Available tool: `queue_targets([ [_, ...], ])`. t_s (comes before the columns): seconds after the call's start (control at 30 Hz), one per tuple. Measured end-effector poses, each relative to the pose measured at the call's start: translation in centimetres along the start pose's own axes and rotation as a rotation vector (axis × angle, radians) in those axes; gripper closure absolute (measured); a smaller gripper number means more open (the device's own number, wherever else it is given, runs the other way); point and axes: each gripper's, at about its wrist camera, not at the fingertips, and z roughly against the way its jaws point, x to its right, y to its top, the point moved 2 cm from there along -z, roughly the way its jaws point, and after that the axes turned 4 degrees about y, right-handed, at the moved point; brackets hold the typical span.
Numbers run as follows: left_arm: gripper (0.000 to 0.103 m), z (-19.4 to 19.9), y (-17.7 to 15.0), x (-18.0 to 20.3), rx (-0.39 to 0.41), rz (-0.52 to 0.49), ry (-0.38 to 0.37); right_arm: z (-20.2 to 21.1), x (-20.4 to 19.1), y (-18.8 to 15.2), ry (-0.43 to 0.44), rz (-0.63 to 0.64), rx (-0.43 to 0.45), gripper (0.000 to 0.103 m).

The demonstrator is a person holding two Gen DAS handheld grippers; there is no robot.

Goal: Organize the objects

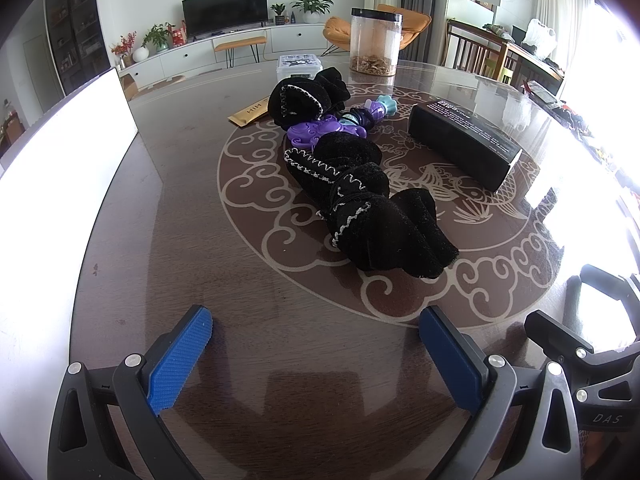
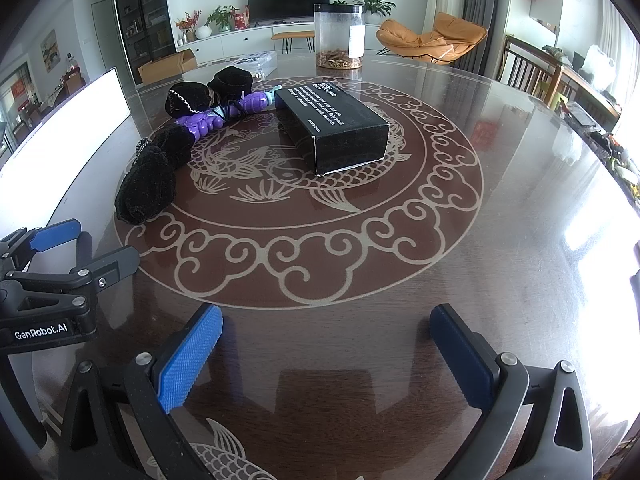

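A black velvet pouch (image 1: 368, 208) with white stitching lies on the round glass-topped table (image 1: 200, 240), ahead of my left gripper (image 1: 316, 324), which is open and empty. Behind it lie a purple toy (image 1: 320, 130) and a second black pouch (image 1: 300, 100). A black box (image 1: 464, 146) sits to the right. In the right wrist view the black box (image 2: 336, 124) is straight ahead, the near pouch (image 2: 152, 180) and purple toy (image 2: 208, 122) to the left. My right gripper (image 2: 326, 326) is open and empty; the left gripper's body shows at the left edge.
A clear jar (image 1: 374, 42) with brown bits at its bottom stands at the table's far side, beside a small clear box (image 1: 298, 66). A gold packet (image 1: 250, 114) lies left of the pouches. A white panel (image 1: 68, 148) stands at the table's left edge.
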Motion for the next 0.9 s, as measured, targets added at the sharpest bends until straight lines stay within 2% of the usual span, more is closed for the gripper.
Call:
queue_targets([
  [0.83,0.000,-0.01,0.03,0.00,0.000,0.000,0.000,-0.02,-0.01,0.02,0.001,0.000,0.000,0.000],
  [0.9,0.000,0.22,-0.19,-0.03,-0.022,-0.015,-0.011,-0.03,-0.02,0.03,0.000,0.000,0.000,0.000],
])
